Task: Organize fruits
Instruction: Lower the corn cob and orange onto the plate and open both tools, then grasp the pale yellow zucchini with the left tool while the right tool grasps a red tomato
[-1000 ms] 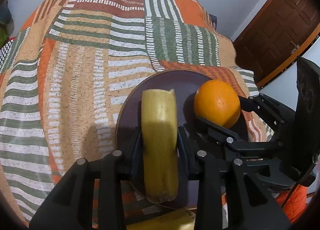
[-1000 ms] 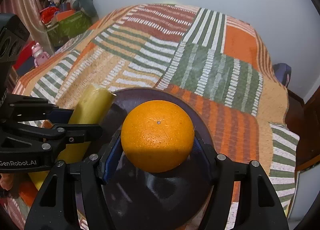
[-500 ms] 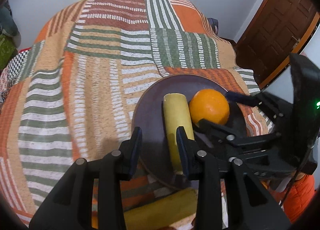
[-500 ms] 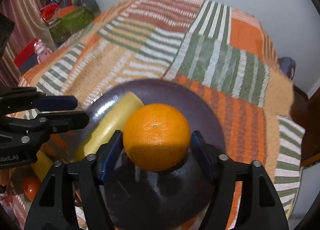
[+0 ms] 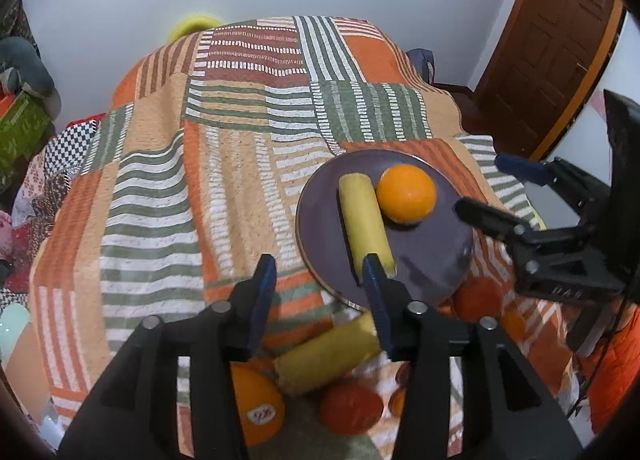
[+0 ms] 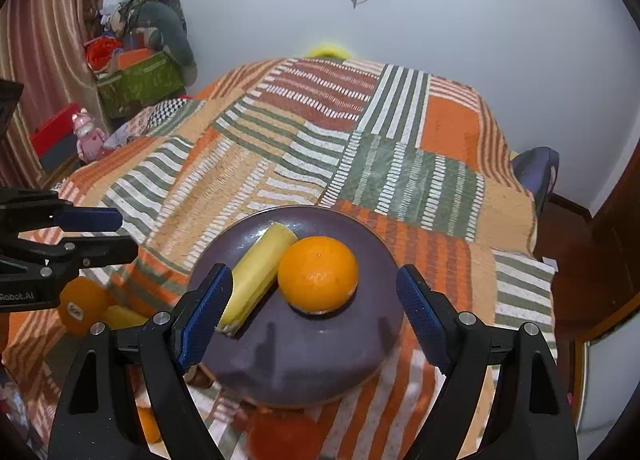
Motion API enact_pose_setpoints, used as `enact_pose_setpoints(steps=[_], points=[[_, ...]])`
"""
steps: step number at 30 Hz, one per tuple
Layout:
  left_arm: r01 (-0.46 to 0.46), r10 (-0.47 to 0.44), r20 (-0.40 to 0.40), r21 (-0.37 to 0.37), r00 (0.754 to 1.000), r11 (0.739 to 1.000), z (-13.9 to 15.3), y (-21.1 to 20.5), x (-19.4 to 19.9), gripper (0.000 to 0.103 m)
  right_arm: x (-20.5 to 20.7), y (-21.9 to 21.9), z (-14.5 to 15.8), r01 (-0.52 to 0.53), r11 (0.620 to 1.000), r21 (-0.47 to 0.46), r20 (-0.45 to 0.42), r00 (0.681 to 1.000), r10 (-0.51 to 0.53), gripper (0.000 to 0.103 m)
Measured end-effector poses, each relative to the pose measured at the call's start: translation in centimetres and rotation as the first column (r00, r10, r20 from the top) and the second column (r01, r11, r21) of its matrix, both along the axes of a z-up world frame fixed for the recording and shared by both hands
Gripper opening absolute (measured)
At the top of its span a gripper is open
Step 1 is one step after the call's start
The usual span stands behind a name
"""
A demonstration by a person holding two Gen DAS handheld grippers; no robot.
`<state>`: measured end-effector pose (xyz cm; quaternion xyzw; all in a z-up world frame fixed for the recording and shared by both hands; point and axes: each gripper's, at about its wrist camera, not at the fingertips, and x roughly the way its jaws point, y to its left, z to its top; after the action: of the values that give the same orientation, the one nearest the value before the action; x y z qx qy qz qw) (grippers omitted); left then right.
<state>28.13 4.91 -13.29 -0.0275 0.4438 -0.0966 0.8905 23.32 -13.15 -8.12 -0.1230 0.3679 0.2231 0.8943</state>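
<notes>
A dark purple plate (image 5: 432, 260) (image 6: 320, 360) lies on the striped quilt. On it lie a yellow banana piece (image 5: 364, 224) (image 6: 258, 276) and an orange (image 5: 406, 193) (image 6: 318, 279), touching side by side. My left gripper (image 5: 320, 280) is open and empty, pulled back above the plate's near left edge. My right gripper (image 6: 314, 300) is open and empty, its jaws wide on either side of the orange and raised off it. Below the plate lie another banana piece (image 5: 324, 356), an orange with a sticker (image 5: 256, 404) (image 6: 80, 310) and a red-orange fruit (image 5: 348, 408) (image 6: 284, 436).
The patchwork quilt (image 5: 240, 140) covers a bed that fills both views. A wooden door (image 5: 548, 44) stands at the right. A green box (image 6: 136, 80) and clutter sit by the curtain at the left. A yellow object (image 6: 326, 50) lies at the bed's far edge.
Both grippers opened: the left let go of the banana piece and the right let go of the orange, both onto the plate. Both grippers then drew back and up.
</notes>
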Motion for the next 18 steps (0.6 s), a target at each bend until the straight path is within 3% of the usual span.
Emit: enact_pose_setpoints(steps=[7,18], points=[[0.029,-0.028,-0.018,0.023,0.999,0.999,-0.8,-0.3,-2.8,0.056,-3.0,-1.1,0.3,0.023,1.0,0.016,0.024,0.999,-0.023,0.082],[0.095,-0.088,-0.139,0.044,0.986,0.995,-5.7,-2.2,-4.1,0.056,-6.0,-2.5,-2.6,0.049,0.999,0.015,-0.032,0.998,-0.048,0.082]])
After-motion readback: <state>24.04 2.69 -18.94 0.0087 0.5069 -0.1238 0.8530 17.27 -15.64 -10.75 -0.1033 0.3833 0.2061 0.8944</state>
